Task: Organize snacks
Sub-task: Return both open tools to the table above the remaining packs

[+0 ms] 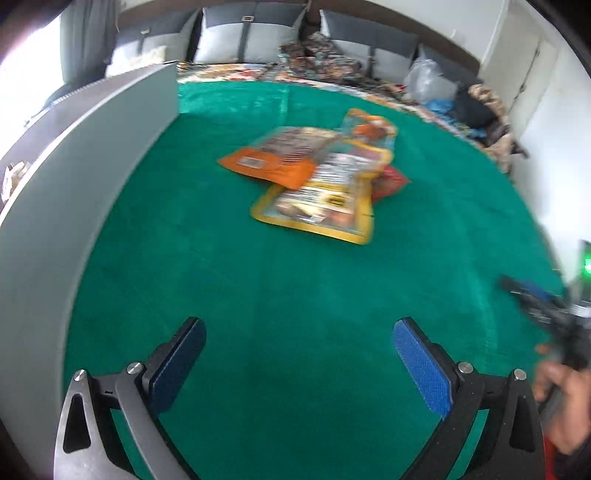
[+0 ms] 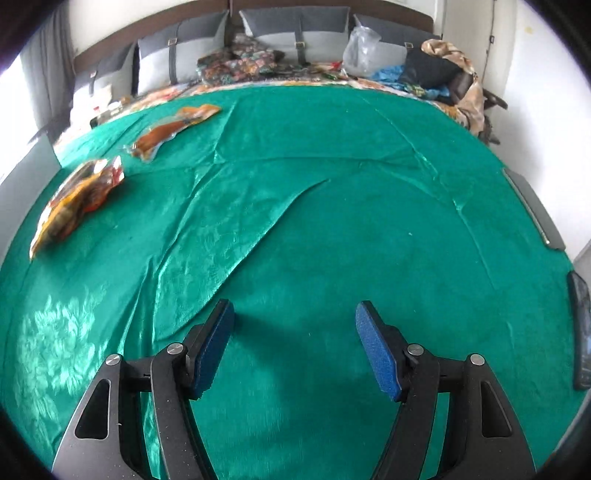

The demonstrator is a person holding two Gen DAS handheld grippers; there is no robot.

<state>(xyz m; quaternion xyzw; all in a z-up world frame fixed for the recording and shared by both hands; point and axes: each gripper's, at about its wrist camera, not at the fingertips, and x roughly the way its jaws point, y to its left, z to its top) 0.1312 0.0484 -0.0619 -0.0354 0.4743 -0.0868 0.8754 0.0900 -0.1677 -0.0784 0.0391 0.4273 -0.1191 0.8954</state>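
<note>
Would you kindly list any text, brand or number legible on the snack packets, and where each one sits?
None can be read.
Orange snack packet: a label patch, blurred.
Yellow-edged snack packet: white panel of dark print, too blurred.
Packets in the right wrist view: too small and blurred.

Grey cushions [image 2: 295, 29] line the white wall [image 2: 535, 92] behind a green cloth [image 2: 332, 221].

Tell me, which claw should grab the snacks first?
Probably the left claw: open, with the snack pile straight ahead. The right claw is open too, but the pile sits far off to its left.
</note>
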